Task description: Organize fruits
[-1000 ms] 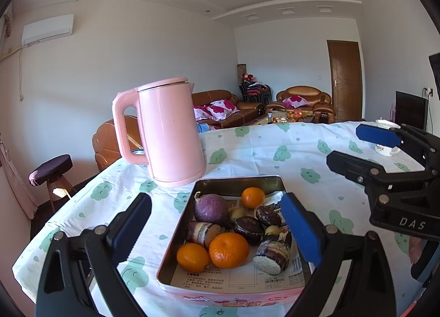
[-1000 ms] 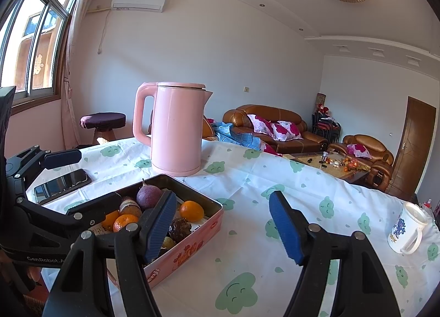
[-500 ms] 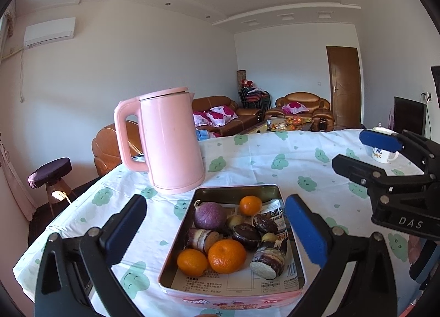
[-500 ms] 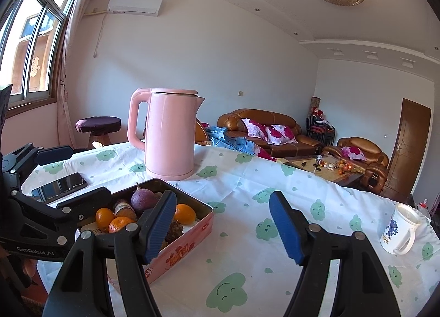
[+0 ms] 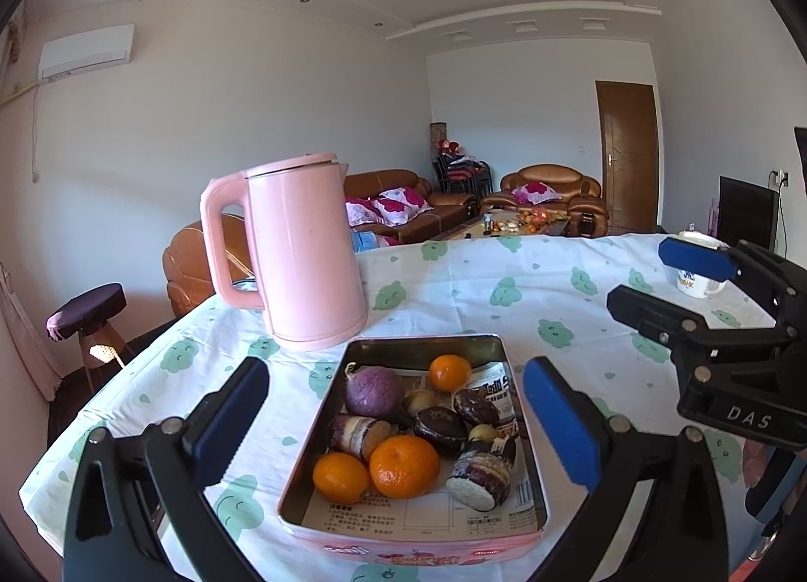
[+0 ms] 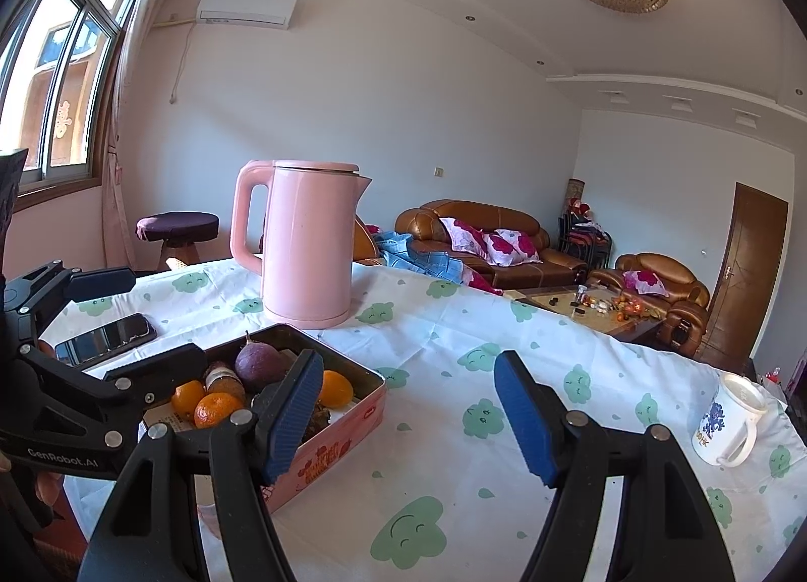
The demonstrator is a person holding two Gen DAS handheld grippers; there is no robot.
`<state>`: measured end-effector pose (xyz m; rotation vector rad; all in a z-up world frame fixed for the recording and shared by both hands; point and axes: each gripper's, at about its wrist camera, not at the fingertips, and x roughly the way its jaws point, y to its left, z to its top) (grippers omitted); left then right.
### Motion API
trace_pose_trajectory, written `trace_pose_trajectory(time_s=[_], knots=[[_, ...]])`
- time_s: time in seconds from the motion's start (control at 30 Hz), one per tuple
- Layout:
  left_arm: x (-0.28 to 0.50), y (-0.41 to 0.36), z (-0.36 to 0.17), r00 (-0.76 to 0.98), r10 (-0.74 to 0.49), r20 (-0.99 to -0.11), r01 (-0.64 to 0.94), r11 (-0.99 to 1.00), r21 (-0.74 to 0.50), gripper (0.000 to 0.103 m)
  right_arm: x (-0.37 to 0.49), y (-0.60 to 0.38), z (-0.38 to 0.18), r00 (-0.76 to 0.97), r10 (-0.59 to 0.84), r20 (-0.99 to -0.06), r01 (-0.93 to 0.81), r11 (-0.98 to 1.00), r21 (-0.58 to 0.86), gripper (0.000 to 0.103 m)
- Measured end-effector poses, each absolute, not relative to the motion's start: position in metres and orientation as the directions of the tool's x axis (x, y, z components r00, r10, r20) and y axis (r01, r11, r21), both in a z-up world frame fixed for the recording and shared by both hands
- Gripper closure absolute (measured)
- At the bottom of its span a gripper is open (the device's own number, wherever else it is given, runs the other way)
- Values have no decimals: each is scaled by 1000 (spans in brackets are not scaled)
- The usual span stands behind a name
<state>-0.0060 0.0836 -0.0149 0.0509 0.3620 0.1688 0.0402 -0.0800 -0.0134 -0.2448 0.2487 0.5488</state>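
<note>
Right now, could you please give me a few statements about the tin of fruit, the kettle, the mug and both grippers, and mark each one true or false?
1. The pink kettle stands upright behind the tin. True.
2. The left gripper is shut on an orange. False: it is open and empty, its fingers either side of the tin.
3. The tin holds three oranges. True.
4. The white mug lies inside the tin. False: it stands on the tablecloth, well apart from the tin.
5. The right gripper holds nothing. True.
6. The kettle's lid is open. False: it is closed.
</note>
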Motion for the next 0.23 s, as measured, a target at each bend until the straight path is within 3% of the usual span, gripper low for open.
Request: trace_pose_trajectory(time_s=[0.23], knots=[[-9,81,-14,924,184,-336,-164,983,86,0,41,-84,-15,826,475,-303,-536,828,-165,31]])
